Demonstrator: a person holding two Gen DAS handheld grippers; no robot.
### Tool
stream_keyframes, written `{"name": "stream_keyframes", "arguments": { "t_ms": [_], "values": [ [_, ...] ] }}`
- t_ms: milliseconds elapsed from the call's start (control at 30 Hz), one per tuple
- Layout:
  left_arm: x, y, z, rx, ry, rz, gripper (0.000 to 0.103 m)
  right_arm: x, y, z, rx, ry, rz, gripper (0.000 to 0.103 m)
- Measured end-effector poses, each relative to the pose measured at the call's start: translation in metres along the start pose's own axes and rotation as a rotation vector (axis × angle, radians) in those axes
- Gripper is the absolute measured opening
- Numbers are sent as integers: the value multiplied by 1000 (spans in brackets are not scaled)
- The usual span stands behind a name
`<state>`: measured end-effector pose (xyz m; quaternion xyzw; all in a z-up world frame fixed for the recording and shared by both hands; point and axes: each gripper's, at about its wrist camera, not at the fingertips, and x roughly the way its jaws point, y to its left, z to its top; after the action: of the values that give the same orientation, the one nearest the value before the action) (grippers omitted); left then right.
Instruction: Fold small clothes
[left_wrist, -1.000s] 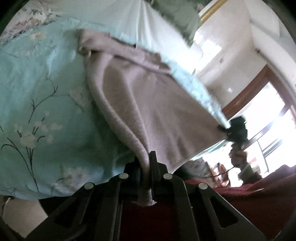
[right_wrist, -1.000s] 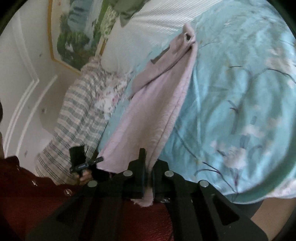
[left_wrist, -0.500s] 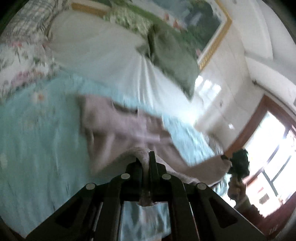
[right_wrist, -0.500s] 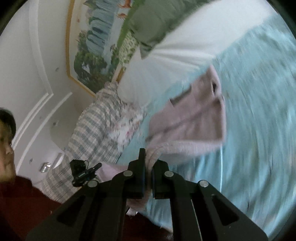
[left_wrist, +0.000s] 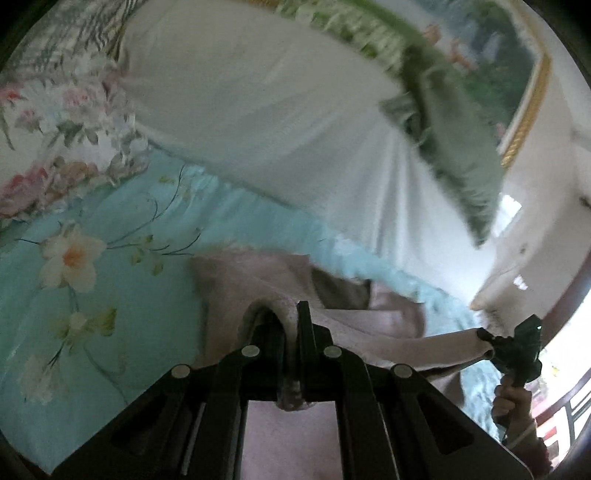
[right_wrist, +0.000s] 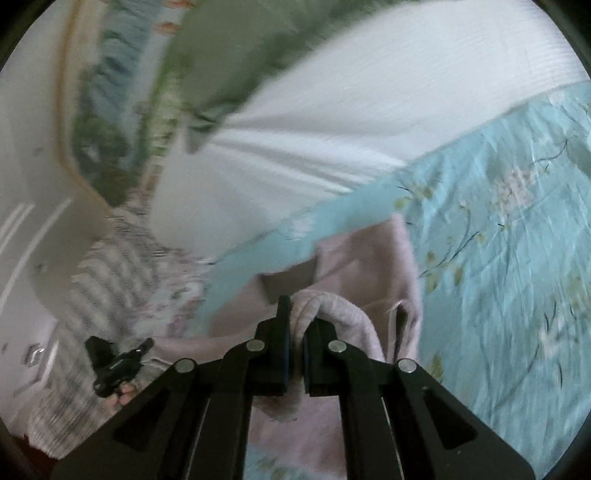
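A mauve fleece garment (left_wrist: 240, 280) lies on the light blue floral bed sheet (left_wrist: 92, 295). My left gripper (left_wrist: 291, 314) is shut on one corner of its near edge, and the cloth bulges up between the fingers. At the right edge of the left wrist view, the right gripper (left_wrist: 517, 347) holds the other corner, with the edge stretched between the two. In the right wrist view my right gripper (right_wrist: 295, 314) is shut on a bunched fold of the garment (right_wrist: 369, 258), and the left gripper (right_wrist: 118, 362) shows at lower left. The held edge hangs over the part of the garment lying flat.
A white pillow (left_wrist: 258, 110) and a green cushion (left_wrist: 454, 155) lie beyond the garment at the head of the bed. A floral pillow (left_wrist: 55, 129) sits at the left, plaid bedding (right_wrist: 110, 280) beside it. A gold-framed painting (left_wrist: 524, 92) hangs on the wall.
Both grippers have swept the held edge forward over the garment toward the pillows, doubling it over. Both views have swung up to show the head of the bed and the wall.
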<state>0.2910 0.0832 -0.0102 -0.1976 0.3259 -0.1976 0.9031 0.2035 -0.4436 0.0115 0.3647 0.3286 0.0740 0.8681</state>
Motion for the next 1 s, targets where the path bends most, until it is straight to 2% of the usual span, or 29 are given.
{"name": "stream_keyframes", "arguments": {
  "t_ms": [200,367,433,500,533,600,633,667,700,733,800,833,867,900,933,1000],
  "values": [
    [67,20,11,9,77,78,4,48,-33,17,34,38,-110,6],
    [112,38,4,16,158,152,5,82,-56,17,68,102,-186,8],
    [118,44,-2,12,185,166,8,91,-62,14,77,143,-216,8],
    [109,48,-5,-11,184,153,12,86,-63,14,89,145,-209,8],
    [99,48,-6,-21,173,146,20,78,-63,15,97,129,-197,11],
    [79,40,-12,-27,175,112,23,55,-59,17,90,84,-229,27],
    [71,34,-16,-21,177,82,23,41,-54,18,69,47,-292,46],
    [62,22,-23,1,188,36,23,28,-47,18,37,6,-341,53],
    [58,12,-30,22,200,16,23,20,-42,16,12,-17,-367,53],
    [58,-3,-40,57,225,-16,23,11,-30,12,-37,-27,-353,53],
    [68,-23,-55,93,293,-67,26,15,-6,-2,-124,39,-234,53],
    [75,-30,-61,102,321,-74,26,33,13,-16,-202,151,-168,53],
    [88,-38,-68,121,357,-65,26,43,22,-25,-243,208,-151,51],
    [99,-42,-72,146,376,-33,26,66,37,-42,-322,318,-146,51],
    [111,-44,-73,175,390,19,26,80,43,-52,-371,374,-167,51],
    [128,-42,-67,188,394,67,24,106,48,-63,-463,432,-252,51]
  ]
}}
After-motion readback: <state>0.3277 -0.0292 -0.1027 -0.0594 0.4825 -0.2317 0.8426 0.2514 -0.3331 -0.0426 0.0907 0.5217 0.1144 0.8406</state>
